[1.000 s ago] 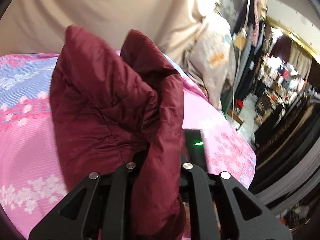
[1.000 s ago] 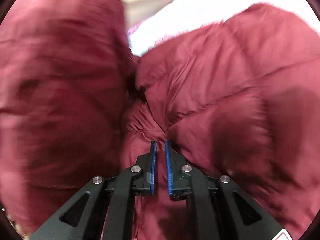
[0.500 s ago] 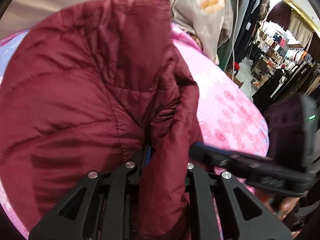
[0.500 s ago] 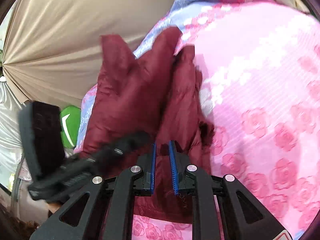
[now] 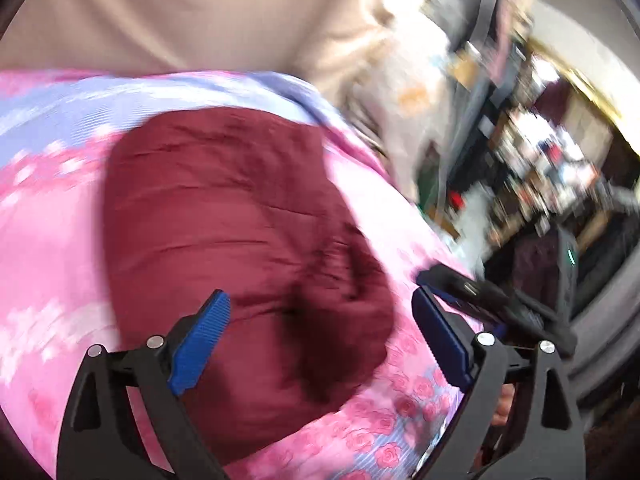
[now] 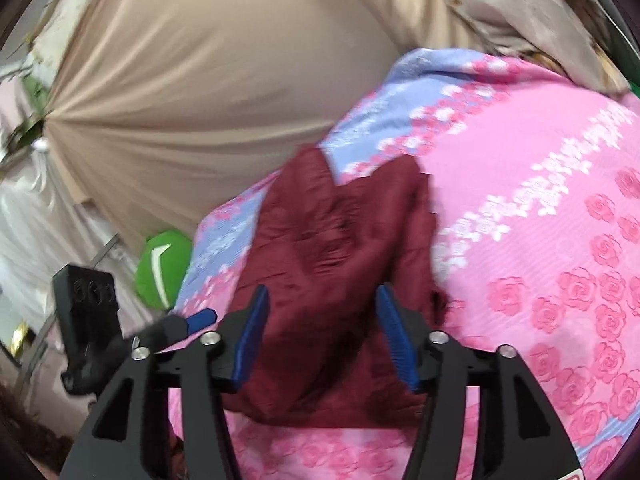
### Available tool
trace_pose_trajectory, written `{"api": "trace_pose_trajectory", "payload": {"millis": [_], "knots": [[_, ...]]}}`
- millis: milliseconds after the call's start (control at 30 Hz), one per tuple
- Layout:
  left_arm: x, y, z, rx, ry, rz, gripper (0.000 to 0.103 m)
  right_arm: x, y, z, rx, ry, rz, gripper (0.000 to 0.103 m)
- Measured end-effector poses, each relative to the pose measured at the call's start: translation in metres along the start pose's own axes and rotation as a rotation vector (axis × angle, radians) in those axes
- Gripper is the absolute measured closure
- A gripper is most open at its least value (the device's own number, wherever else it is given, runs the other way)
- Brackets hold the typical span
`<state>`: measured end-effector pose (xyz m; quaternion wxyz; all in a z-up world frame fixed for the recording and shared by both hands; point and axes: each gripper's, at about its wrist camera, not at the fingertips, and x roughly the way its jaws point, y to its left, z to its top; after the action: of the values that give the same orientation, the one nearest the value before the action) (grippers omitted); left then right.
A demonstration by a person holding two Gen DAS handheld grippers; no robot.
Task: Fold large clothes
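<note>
A dark red quilted jacket lies folded in a bundle on the pink rose-patterned bedspread. My left gripper is open and empty just above the jacket's near end. In the right wrist view the jacket lies on the bedspread, and my right gripper is open and empty above its near edge. The right gripper's body shows at the right of the left wrist view. The left gripper's body shows at the left of the right wrist view.
A beige curtain hangs behind the bed. A green object sits beside the bed's left edge. Cluttered clothes racks and shelves stand to the right of the bed.
Both grippers have opened and let go of the jacket. The jacket has dropped from a raised, held bundle to lying flat on the bedspread. Both grippers have pulled back.
</note>
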<state>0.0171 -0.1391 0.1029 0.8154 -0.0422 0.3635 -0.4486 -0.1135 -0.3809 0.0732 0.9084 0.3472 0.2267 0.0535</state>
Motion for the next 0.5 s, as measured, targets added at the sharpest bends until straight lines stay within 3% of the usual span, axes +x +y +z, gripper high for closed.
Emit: {"api": "trace_pose_trajectory", "payload": {"millis": [67,167,333,400,433,467,500], "knots": [[-0.013,0.025,-0.002,-0.089,-0.017,0.072,0.013,0.008,0.014,-0.004,-0.057,0.021,0.019,0.036],[-0.021,0.047,-0.01,-0.168,-0.029,0.124,0.013,0.018,0.047,-0.021,-0.168,0.063,0.002,0.032],[-0.021,0.054,-0.028,-0.172,-0.018,0.148,0.013,0.036,0.076,-0.043,-0.29,0.096,-0.08,0.03],[-0.026,0.054,-0.036,-0.157,-0.019,0.159,0.013,0.045,0.077,-0.046,-0.303,0.093,-0.164,0.033],[-0.021,0.048,-0.037,-0.148,-0.017,0.16,0.013,0.048,0.073,-0.045,-0.299,0.076,-0.211,0.039],[-0.018,0.043,-0.037,-0.139,-0.015,0.157,0.013,0.047,0.07,-0.044,-0.29,0.062,-0.229,0.07],[-0.013,0.042,-0.036,-0.133,-0.01,0.153,0.013,0.046,0.061,-0.042,-0.247,0.056,-0.223,0.087]]}}
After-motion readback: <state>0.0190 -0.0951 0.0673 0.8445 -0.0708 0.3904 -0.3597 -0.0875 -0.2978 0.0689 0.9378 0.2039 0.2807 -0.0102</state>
